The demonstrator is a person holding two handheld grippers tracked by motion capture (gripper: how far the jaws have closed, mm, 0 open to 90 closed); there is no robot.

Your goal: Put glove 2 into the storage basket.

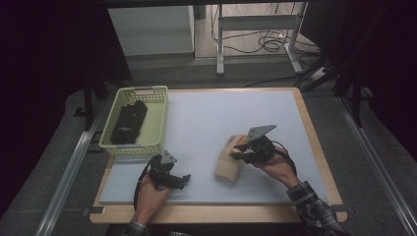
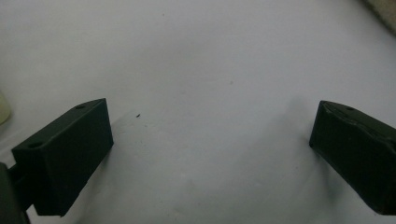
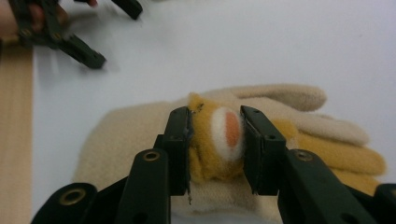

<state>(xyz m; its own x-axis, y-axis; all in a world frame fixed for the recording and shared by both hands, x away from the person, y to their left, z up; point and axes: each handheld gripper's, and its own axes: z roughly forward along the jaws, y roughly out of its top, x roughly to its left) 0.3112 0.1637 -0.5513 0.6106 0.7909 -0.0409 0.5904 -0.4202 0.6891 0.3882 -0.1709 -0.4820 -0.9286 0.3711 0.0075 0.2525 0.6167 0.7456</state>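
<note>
A cream fuzzy glove [image 1: 227, 167] lies flat on the white mat [image 1: 221, 113], right of centre. On top of it is a yellow glove [image 3: 208, 156] with a white and orange patch at its tip. My right gripper [image 1: 239, 147] is shut on that yellow fold, its pads pressing both sides [image 3: 215, 126]. My left gripper [image 1: 183, 181] rests low near the mat's front left. In the left gripper view its jaws stand wide open [image 2: 210, 123] over bare mat, with nothing between them.
A pale yellow basket [image 1: 160, 118] at the mat's left edge holds dark folded items [image 1: 129, 122]. The mat lies on a wooden tabletop [image 1: 314, 147] with narrow margins. Table legs and cables stand beyond the far edge.
</note>
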